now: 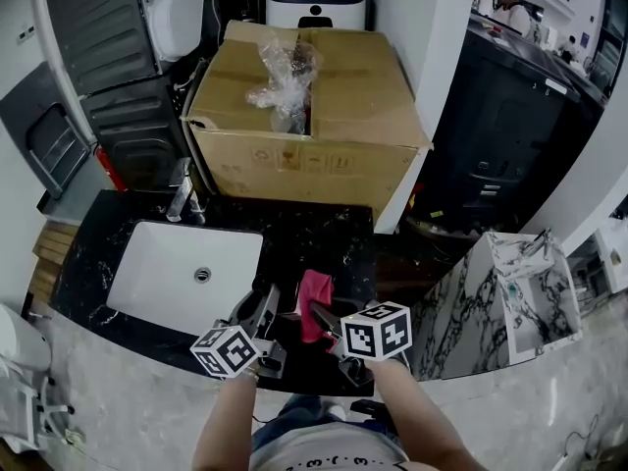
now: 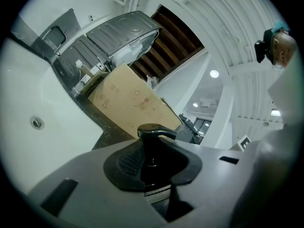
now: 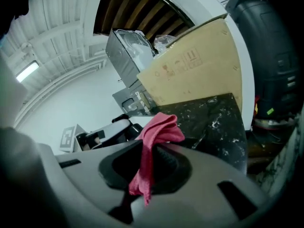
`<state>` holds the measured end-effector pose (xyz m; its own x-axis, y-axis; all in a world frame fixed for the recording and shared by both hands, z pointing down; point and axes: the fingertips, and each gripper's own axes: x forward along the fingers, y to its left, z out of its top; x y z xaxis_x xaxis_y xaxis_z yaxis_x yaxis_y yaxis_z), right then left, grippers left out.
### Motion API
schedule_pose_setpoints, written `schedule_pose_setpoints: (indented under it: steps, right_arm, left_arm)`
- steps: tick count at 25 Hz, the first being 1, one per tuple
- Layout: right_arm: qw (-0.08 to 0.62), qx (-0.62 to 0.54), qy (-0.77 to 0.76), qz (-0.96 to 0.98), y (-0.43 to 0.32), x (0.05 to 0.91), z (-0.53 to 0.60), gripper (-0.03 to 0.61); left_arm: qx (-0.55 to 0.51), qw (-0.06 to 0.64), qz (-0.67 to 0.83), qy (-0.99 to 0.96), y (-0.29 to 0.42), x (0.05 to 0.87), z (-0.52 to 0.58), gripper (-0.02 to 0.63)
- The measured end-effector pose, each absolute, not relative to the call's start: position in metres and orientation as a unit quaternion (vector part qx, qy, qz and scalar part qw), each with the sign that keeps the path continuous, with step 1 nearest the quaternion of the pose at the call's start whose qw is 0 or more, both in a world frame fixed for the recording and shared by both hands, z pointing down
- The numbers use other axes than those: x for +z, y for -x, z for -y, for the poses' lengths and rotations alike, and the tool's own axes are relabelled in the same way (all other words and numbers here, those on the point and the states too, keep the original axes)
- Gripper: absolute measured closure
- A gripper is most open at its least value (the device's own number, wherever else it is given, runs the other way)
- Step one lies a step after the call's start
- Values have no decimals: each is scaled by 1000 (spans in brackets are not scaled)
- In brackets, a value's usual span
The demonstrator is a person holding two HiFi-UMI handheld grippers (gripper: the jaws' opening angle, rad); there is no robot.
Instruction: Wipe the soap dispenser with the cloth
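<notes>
In the left gripper view a black soap dispenser (image 2: pixel 154 133) stands between the jaws of my left gripper (image 2: pixel 151 163), which is shut on its neck below the pump head. In the head view the left gripper (image 1: pixel 267 307) hovers over the black counter, just right of the sink; the dark bottle is hard to make out there. My right gripper (image 1: pixel 320 319) is shut on a red cloth (image 1: pixel 314 300), whose bunched end sticks out past the jaws. In the right gripper view the cloth (image 3: pixel 156 139) hangs from the right gripper (image 3: pixel 151 167), beside the left gripper (image 3: pixel 102 132).
A white sink (image 1: pixel 157 278) with a faucet (image 1: pixel 182 199) is set in the black marble counter (image 1: pixel 324 238). Behind it stands a large cardboard box (image 1: pixel 343 135) with a plastic bag (image 1: pixel 285 72) on top. A marble-patterned cabinet (image 1: pixel 491 292) stands at the right.
</notes>
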<state>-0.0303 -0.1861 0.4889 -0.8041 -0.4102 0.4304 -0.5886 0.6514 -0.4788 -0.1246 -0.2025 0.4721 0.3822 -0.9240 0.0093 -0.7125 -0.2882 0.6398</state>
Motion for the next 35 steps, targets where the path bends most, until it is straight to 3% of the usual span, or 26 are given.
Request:
schedule_pose_setpoints:
  steps: [10,20,30,35]
  right_arm:
    - [184,332,-310,872,1,525,183,528]
    - [102,321,-303,891,-22,483,187,528]
    - [85,296,-277,910,27,443,215,528]
    - [121,270,-289,910,55,451,223,528]
  left_arm:
    - [-167,277,541,-776,122,470,202,518]
    - [-151,279,554,-770,124,472,201,517]
    - [-121,274,542,-785,117,470,201,515]
    - [-109,272,534,-793,114,469,201,514]
